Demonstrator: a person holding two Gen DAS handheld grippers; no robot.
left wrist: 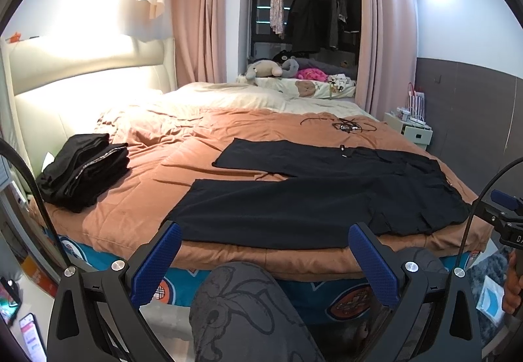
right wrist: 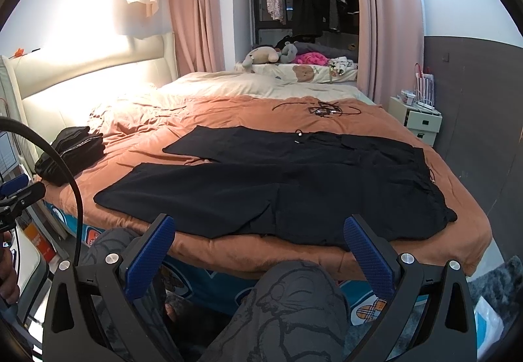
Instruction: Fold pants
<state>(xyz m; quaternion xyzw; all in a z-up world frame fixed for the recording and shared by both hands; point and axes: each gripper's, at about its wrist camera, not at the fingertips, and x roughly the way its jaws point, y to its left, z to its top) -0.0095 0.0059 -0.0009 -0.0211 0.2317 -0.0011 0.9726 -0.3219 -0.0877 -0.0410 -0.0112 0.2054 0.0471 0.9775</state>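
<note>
Black pants (left wrist: 313,195) (right wrist: 278,185) lie spread flat on the orange bedspread, legs pointing left and apart, waistband at the right near the bed's corner. My left gripper (left wrist: 263,232) hovers open just short of the bed's near edge, in front of the nearer leg, holding nothing. My right gripper (right wrist: 258,228) is open too, in front of the pants' seat and nearer leg, not touching the cloth. Each gripper also shows at the edge of the other's view, the right gripper (left wrist: 505,215) and the left gripper (right wrist: 16,195).
A stack of folded black clothes (left wrist: 83,170) sits at the bed's left near the headboard (left wrist: 81,67). A tangle of black cords (left wrist: 343,126) lies beyond the pants. A person's knee in grey patterned trousers (left wrist: 242,306) is below the grippers. A white nightstand (right wrist: 418,120) stands at right.
</note>
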